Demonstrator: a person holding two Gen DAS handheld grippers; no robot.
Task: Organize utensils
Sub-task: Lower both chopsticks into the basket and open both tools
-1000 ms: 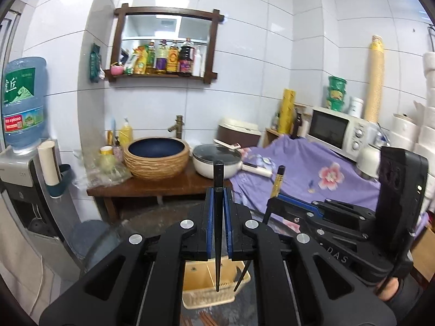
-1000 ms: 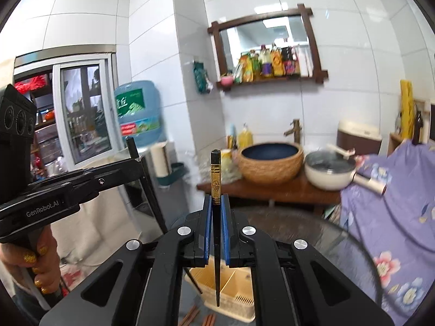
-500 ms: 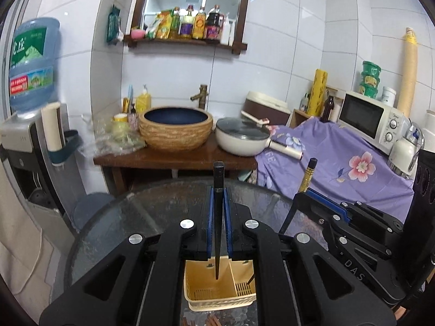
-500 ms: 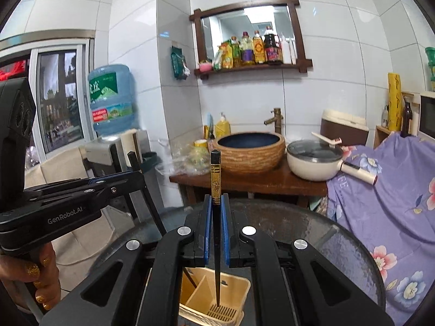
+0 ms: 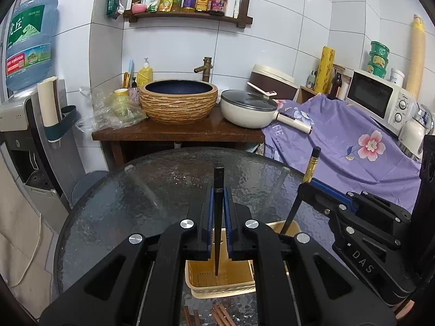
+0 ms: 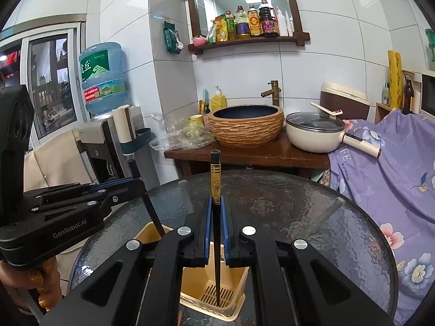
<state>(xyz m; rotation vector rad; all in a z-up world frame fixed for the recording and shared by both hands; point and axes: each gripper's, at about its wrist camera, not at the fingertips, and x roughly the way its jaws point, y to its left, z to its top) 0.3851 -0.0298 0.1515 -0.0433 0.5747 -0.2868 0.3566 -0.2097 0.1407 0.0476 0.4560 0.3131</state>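
My left gripper [image 5: 218, 214] clenches a chopstick [image 5: 218, 225] over the basket [image 5: 217, 285]; my right gripper [image 6: 216, 225] grasps a gold-banded chopstick [image 6: 216, 217], its slotted basket floor visible at 6 o'clock.

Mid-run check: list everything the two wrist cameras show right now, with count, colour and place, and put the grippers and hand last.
chopsticks: two, black, one with a gold band; one upright in each gripper, tips in the holder.
utensil holder: one, cream, on the table.
loose chopsticks: several, brown, lying before the holder.
glass table: one, round, dark.
basin: one, tan outside and blue inside, on the wooden counter.
pan: one, cream, beside the basin.
microwave: one, white, far right.
water bottle: one, blue, on the dispenser.
purple cloth: one, flowered, right.
left gripper: black, clamped on a chopstick.
right gripper: black, clamped on a chopstick.
hand: one, holding the left gripper.
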